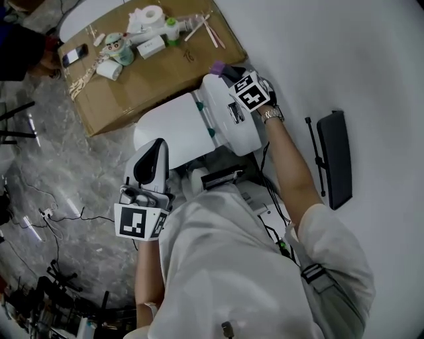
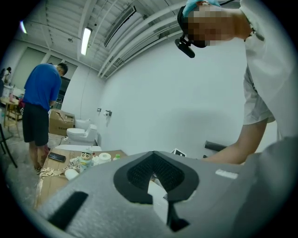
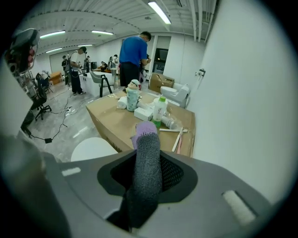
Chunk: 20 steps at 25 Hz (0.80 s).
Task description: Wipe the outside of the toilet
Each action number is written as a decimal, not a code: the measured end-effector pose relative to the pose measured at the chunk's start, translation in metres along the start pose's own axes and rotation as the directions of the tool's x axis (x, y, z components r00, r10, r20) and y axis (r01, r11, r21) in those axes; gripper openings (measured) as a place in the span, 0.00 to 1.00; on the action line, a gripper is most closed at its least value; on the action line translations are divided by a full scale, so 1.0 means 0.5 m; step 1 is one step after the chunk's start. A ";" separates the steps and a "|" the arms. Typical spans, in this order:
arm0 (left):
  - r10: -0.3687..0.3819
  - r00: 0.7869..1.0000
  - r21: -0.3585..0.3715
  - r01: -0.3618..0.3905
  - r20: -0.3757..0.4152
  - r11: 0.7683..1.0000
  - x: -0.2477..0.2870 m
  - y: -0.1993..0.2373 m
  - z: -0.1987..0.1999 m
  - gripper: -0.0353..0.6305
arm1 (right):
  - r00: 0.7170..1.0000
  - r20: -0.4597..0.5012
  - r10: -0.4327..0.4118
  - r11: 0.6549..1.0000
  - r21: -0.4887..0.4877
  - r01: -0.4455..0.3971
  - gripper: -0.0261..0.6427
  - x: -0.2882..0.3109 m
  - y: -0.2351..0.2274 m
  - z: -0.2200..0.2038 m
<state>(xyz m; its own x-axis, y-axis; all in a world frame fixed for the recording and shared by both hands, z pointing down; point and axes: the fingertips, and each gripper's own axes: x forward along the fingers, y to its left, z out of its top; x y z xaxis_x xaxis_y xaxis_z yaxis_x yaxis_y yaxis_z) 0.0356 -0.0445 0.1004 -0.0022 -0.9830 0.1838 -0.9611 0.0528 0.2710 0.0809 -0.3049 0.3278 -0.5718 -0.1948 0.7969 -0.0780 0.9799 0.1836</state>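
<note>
The white toilet stands below me, with its closed lid (image 1: 173,124) toward the left and its tank (image 1: 225,122) against the wall. My right gripper (image 1: 233,74) is over the far end of the tank top, shut on a grey and purple cloth (image 1: 218,67). In the right gripper view the cloth (image 3: 146,160) sticks up between the jaws of the right gripper (image 3: 148,151), and the lid (image 3: 92,148) shows lower left. My left gripper (image 1: 151,153) hovers at the lid's near edge. Its jaws look shut and hold nothing in the left gripper view (image 2: 156,174).
A cardboard box (image 1: 165,73) beside the toilet carries a paper roll (image 1: 152,14), a figurine cup (image 1: 118,48), a green-capped bottle (image 1: 172,28), a phone (image 1: 75,54) and toothbrushes. A black flat object (image 1: 334,155) lies by the wall. Cables (image 1: 59,218) cross the floor. People stand beyond.
</note>
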 end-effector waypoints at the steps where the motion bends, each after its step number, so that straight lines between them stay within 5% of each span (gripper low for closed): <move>1: 0.001 1.000 0.000 -0.001 -0.012 1.000 0.002 0.002 -0.006 0.06 | 1.000 -0.016 0.013 1.000 0.002 -0.013 0.22 0.022 0.002 -0.011; 11: 0.028 0.995 -0.034 -0.031 -0.092 0.999 0.012 0.020 -0.071 0.06 | 0.986 -0.136 0.095 0.995 -0.029 -0.100 0.22 0.158 0.010 -0.071; 20: -0.013 0.993 -0.036 0.009 -0.115 0.999 0.003 0.013 -0.094 0.06 | 0.978 -0.176 0.114 0.993 0.000 -0.116 0.22 0.128 0.049 -0.132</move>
<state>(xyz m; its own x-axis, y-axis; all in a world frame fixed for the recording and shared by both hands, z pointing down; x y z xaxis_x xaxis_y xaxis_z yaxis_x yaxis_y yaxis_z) 0.0425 -0.0372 0.1469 0.0421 -0.9569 0.2875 -0.9506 0.0502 0.3063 0.0963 -0.2961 0.4215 -0.4247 -0.0859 0.9012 -0.0108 0.9959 0.0898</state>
